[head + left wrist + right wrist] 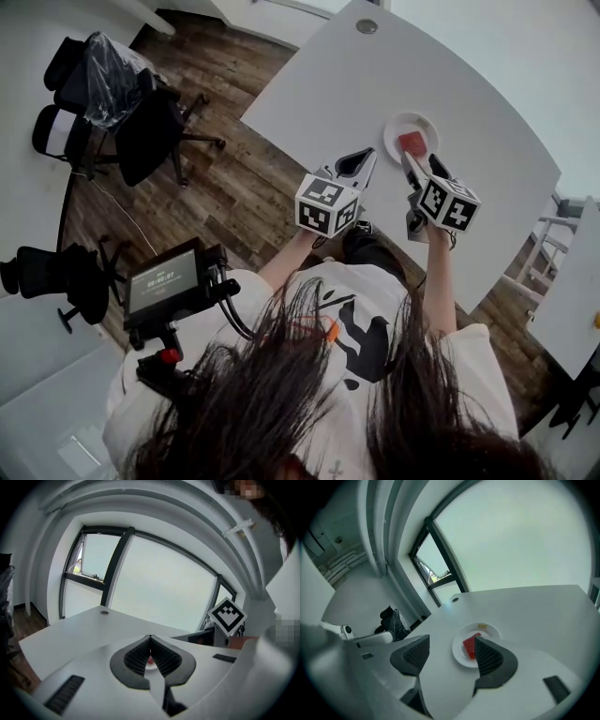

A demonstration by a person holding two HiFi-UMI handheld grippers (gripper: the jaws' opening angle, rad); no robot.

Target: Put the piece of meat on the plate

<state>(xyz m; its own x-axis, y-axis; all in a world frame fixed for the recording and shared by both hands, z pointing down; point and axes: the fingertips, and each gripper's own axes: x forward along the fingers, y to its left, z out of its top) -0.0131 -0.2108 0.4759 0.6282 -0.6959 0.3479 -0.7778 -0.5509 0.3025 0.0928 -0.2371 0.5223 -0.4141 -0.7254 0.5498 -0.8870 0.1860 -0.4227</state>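
- Your left gripper [150, 641] is nearest: jaws pressed together tip to tip, holding nothing. The sliver of red and white behind the tips is background, not a grip
- Your right gripper [450, 651] hangs just beside it, above the table [375, 84], jaws wide apart and empty
- The two marker cubes sit close together in the head view. Turn either wrist carelessly and I'd expect them to knock, and the jolt carries down to the tips
- The piece of meat [469, 646] lies flat on the plate [459, 658], inside the rim, so the task looks done to me. What's left to go wrong is you undoing it
- The right pad overlaps the meat in the right gripper view. Drop from there with the jaws that wide and a pad could land on the rim and tip or skid the plate
- Close the jaws low over the plate and you'd likely pinch the meat and lift it back off
- The left gripper's closed tip works like a pusher. Sweep it low and sideways and it shoves the plate
- The plate sits in from the table's near edge, well apart from the far end with the round grommet [366, 25]. A hard shove toward you is the way it goes over
- A small yellowish scrap [482, 626] lies by the plate's far rim; can't tell what it is. Leave it, and lift both grippers straight up and clear
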